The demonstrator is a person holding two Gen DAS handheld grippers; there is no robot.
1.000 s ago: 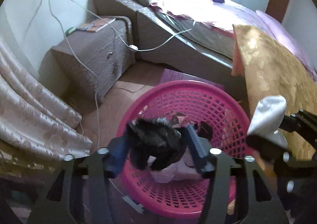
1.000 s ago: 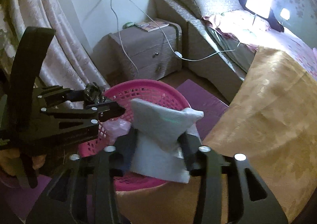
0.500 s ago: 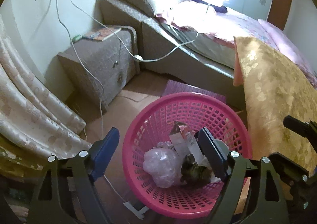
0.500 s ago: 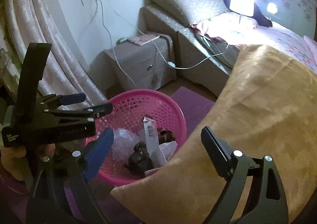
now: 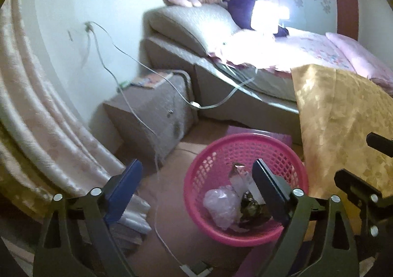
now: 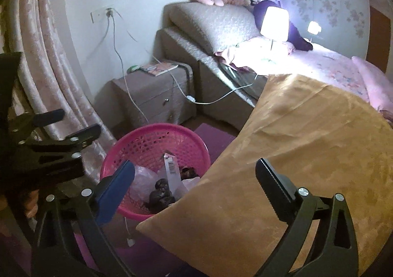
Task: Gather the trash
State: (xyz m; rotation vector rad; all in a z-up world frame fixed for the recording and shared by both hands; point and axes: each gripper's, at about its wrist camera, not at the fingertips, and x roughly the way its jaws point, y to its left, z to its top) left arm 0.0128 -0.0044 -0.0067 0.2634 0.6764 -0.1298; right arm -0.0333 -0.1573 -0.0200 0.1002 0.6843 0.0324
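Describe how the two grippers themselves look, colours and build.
Left gripper and right gripper match: black angular frames with triangular cut-outs and silver bolt heads. Each has one blue finger pad and one black, ridged pad. No cables or markings are visible on them.

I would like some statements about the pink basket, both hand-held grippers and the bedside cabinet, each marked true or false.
1. The pink basket holds several pieces of trash, among them a clear plastic bag. True.
2. The left hand-held gripper grips a dark bag. False: its jaws stand wide open with nothing between them.
3. The right hand-held gripper is open and empty. True.
4. The basket stands on the bed. False: it stands on the floor beside the gold cloth.
5. A booklet lies on the bedside cabinet. True.
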